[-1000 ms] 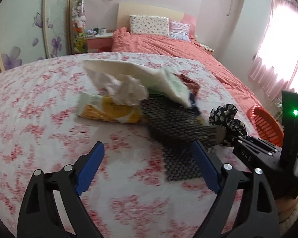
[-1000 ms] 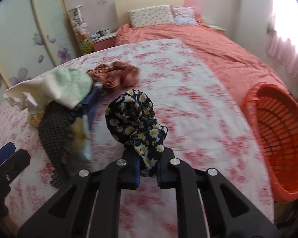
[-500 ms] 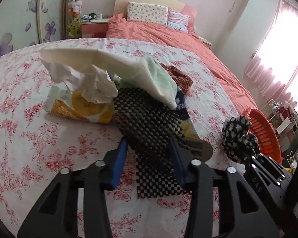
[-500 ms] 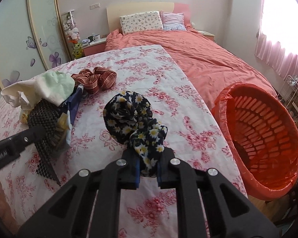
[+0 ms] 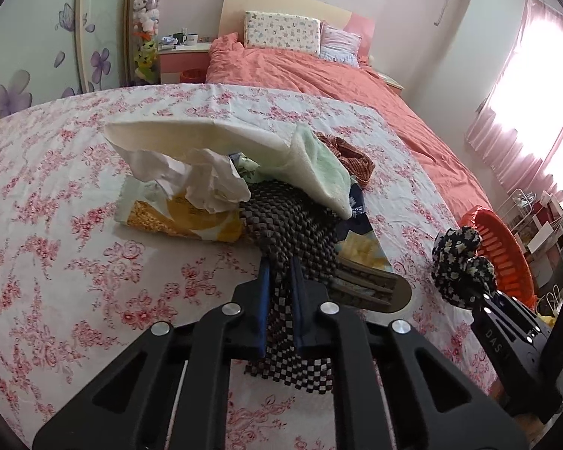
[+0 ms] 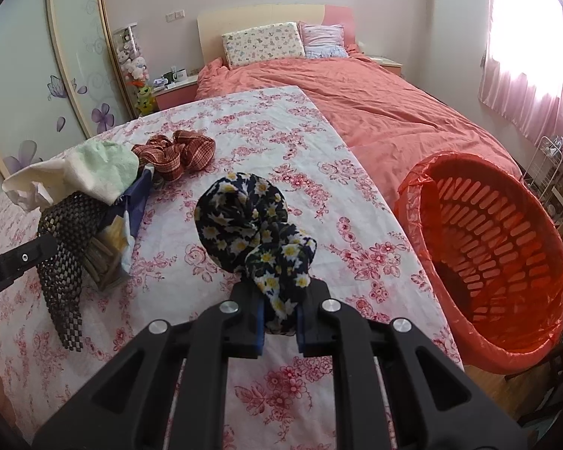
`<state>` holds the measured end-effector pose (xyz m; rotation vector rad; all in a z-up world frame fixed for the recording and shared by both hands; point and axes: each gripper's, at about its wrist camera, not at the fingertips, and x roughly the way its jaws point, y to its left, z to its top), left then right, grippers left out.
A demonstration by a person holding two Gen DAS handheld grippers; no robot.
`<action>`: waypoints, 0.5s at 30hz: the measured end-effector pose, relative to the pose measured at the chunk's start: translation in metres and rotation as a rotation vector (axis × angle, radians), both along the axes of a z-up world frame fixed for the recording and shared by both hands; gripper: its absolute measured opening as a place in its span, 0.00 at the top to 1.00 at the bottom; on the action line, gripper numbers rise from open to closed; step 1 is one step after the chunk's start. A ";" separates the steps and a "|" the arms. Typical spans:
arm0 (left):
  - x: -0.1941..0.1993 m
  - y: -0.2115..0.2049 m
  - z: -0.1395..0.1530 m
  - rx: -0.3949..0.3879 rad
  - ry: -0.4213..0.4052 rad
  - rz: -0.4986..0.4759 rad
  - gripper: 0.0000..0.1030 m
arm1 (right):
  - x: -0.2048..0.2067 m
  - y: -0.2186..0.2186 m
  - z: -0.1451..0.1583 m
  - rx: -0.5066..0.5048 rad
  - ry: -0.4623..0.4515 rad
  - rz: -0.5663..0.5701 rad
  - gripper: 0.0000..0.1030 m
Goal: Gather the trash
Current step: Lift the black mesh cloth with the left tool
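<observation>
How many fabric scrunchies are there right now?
2. The dark daisy-print scrunchie is pinched in the right gripper; the reddish-brown plaid scrunchie lies on the floral sheet behind the pile. More may hide underneath.

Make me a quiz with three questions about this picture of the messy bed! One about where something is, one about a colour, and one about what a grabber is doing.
1. Where is the basket?
A. On the pillow
B. Beside the flowered sheet, at its right edge
C. Under the pile of trash

2. What colour is the basket?
A. Orange-red
B. Blue
C. Green

3. What is the right gripper doing?
A. Hanging open over nothing
B. Clamped on the flowery scrunchie
C. Clamped on a pillow

Answers:
1. B, since the basket stands off the sheet's right edge in the right wrist view.
2. A, since its slatted wall and liner look orange-red.
3. B, since the dark daisy-print fabric is pinched between the blue pads. The left gripper is likewise shut on the black mesh mat.
</observation>
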<state>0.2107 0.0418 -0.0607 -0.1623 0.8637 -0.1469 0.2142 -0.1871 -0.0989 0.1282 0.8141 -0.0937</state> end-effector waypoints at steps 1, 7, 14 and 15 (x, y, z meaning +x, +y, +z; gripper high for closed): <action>0.000 0.000 0.001 0.002 -0.003 -0.001 0.92 | -0.001 0.000 0.001 0.001 -0.003 0.000 0.88; -0.008 -0.003 0.015 0.011 -0.042 -0.017 0.93 | -0.010 -0.001 0.015 0.008 -0.037 0.000 0.88; -0.020 -0.009 0.037 0.007 -0.099 -0.035 0.93 | -0.026 -0.005 0.038 0.020 -0.088 -0.007 0.88; -0.023 -0.010 0.041 0.006 -0.107 -0.039 0.93 | -0.028 -0.006 0.041 0.021 -0.094 -0.008 0.88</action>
